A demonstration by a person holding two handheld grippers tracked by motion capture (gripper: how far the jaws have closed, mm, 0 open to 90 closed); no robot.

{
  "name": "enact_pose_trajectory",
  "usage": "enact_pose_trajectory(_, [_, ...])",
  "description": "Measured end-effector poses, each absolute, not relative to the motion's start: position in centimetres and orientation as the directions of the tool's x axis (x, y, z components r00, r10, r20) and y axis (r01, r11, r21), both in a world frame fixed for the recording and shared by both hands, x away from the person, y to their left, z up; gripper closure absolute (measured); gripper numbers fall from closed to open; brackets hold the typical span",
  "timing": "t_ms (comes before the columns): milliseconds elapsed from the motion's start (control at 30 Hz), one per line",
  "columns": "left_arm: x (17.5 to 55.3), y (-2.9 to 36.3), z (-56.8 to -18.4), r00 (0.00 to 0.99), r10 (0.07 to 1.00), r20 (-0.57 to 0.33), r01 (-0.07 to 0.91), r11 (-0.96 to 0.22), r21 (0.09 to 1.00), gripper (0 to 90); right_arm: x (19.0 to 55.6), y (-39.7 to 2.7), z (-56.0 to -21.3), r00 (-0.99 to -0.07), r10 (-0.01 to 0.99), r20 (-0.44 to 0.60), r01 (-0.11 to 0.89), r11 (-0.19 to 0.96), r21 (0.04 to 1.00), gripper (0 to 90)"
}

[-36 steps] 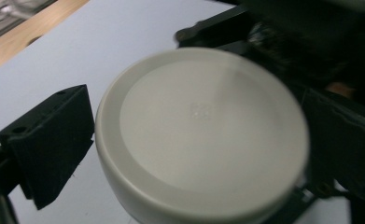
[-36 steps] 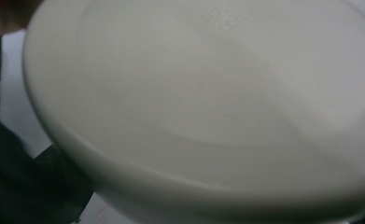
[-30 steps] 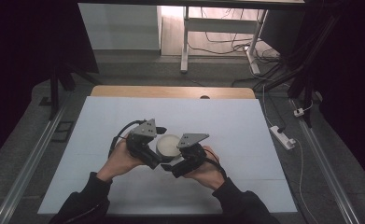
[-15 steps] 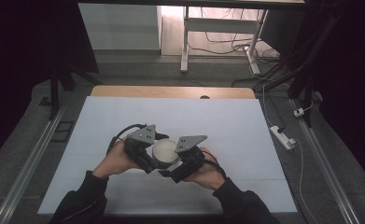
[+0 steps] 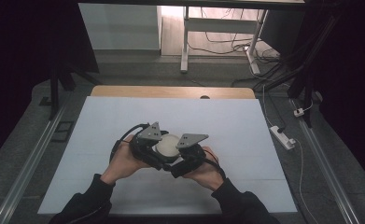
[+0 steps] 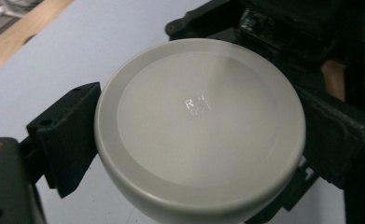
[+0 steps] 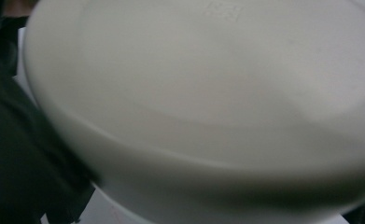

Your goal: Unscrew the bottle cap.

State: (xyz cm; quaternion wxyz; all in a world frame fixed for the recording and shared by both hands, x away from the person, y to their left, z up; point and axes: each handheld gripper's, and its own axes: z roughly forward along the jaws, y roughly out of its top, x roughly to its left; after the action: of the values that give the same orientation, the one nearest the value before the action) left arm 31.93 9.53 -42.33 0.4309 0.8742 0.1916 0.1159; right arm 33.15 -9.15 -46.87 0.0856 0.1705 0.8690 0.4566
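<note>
A round off-white bowl [image 5: 167, 144] is held just above the white table sheet [image 5: 227, 121], near the front middle, with a gripper on either side. In the left gripper view its flat stamped base [image 6: 196, 105] faces the camera. My left gripper [image 6: 199, 140] is shut on it, one black jaw pressing each side of its wall. The left gripper [image 5: 157, 150] comes in from the bowl's left. My right gripper [image 5: 182, 156] comes in from the bowl's right. In the right gripper view the bowl's wall [image 7: 208, 107] sits blurred between my right gripper's [image 7: 203, 200] dark jaws, which seem shut on it.
A bare wooden strip [image 5: 171, 91] runs along the table's far edge. Metal rails [image 5: 35, 154] flank the table. A white power strip [image 5: 281, 136] and cables lie on the floor to the right, and a white desk frame [image 5: 185, 42] stands beyond the table.
Both hands, with the bowl between the grippers, have drifted slightly toward the near edge. The grip looks the same.
</note>
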Motion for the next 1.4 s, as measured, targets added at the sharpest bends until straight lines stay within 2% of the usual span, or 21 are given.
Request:
enact_pose_trajectory(200, [31.6,8.9,-42.4,0.868,0.494,0.053,0.258,-0.539,0.802,8.1,33.3,-9.2,-46.9,-0.911,0.413,0.001,0.237,0.521,0.82,7.0])
enact_pose_trajectory(767, [31.4,10.4,-41.0,0.845,0.534,0.032,0.272,-0.482,0.833,8.1,33.3,-9.3,-47.0,-0.914,0.405,-0.002,0.232,0.528,0.817,7.0])
enact_pose_trajectory(1400, [30.3,12.6,-41.2,0.859,0.512,0.008,0.273,-0.47,0.839,8.1,34.3,-11.1,-46.7,-0.896,0.444,-0.013,0.244,0.517,0.82,7.0])
